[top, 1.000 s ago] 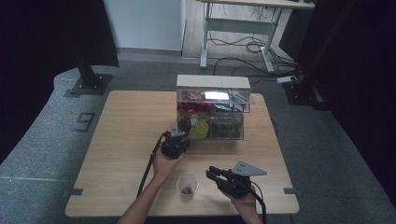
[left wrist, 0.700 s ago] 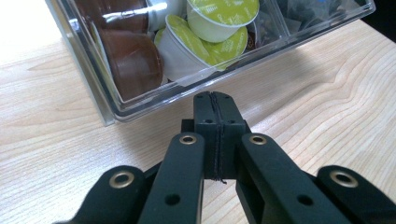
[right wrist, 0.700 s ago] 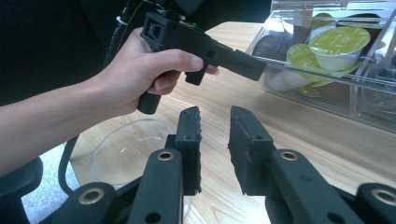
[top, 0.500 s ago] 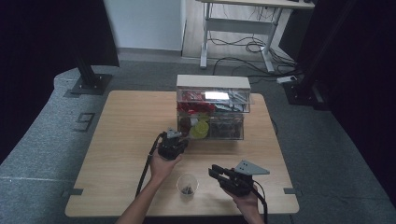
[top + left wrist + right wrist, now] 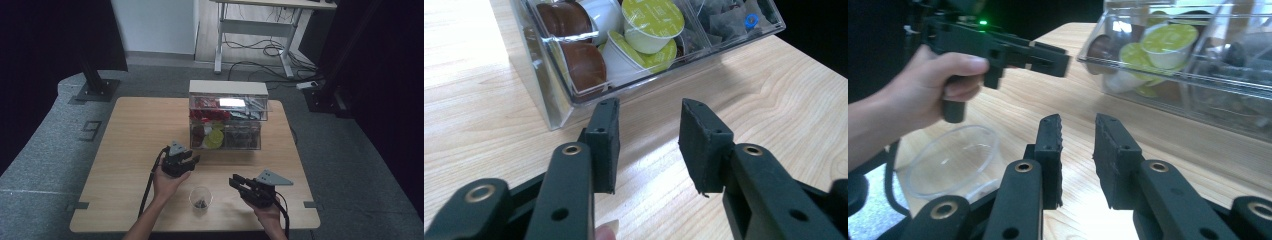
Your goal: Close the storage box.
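Though near, pods (image 5: 644, 30) beyond left claw (image 5: 649, 145)

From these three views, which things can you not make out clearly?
- Dark bits in the clear cup, high view: too small to identify.
- Upper drawer of the clear organizer, high view: glare washes out its contents.
- Dark sachets, left gripper view: cut off by the top edge.
- Right side of the organizer, right gripper view: reflections blur the contents.
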Motion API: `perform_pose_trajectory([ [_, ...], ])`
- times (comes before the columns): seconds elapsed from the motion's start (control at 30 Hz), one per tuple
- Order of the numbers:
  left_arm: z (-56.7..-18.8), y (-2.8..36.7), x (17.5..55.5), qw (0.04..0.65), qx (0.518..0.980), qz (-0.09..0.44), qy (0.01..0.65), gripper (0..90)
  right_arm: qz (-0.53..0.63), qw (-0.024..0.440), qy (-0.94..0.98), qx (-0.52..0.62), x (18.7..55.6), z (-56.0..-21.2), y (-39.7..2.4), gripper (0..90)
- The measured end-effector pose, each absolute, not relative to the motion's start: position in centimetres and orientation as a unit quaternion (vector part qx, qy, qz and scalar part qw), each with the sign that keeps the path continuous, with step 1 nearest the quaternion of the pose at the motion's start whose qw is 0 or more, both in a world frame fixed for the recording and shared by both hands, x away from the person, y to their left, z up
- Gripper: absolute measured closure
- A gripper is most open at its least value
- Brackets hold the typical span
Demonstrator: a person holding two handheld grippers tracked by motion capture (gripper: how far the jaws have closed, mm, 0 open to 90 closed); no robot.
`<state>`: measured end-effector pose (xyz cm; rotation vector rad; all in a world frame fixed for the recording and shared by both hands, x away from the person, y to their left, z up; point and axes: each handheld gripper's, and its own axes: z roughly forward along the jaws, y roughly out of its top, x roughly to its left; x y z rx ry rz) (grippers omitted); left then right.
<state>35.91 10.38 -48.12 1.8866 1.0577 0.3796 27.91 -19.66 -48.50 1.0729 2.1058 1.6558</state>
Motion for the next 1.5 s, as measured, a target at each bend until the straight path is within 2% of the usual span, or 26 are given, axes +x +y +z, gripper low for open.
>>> perform_pose_trajectory([
  [0.37,-49.0,13.6,33.6,0.45,0.767,0.158,0.43,53.7,0.553,0.141,0.721,0.393,28.6,-49.6,-21.9,67.1],
  [0.7,-50.3,15.9,31.6,0.442,0.766,0.162,0.437,50.8,0.529,0.152,0.724,0.416,28.9,-51.1,-23.9,59.2],
  [1.0,-51.9,17.2,30.2,0.435,0.765,0.159,0.447,50.2,0.501,0.149,0.726,0.447,28.7,-53.2,-26.2,53.4],
  [1.5,-54.4,18.6,28.4,0.392,0.784,0.155,0.456,48.7,0.443,0.16,0.743,0.476,28.5,-55.3,-27.7,42.9],
])
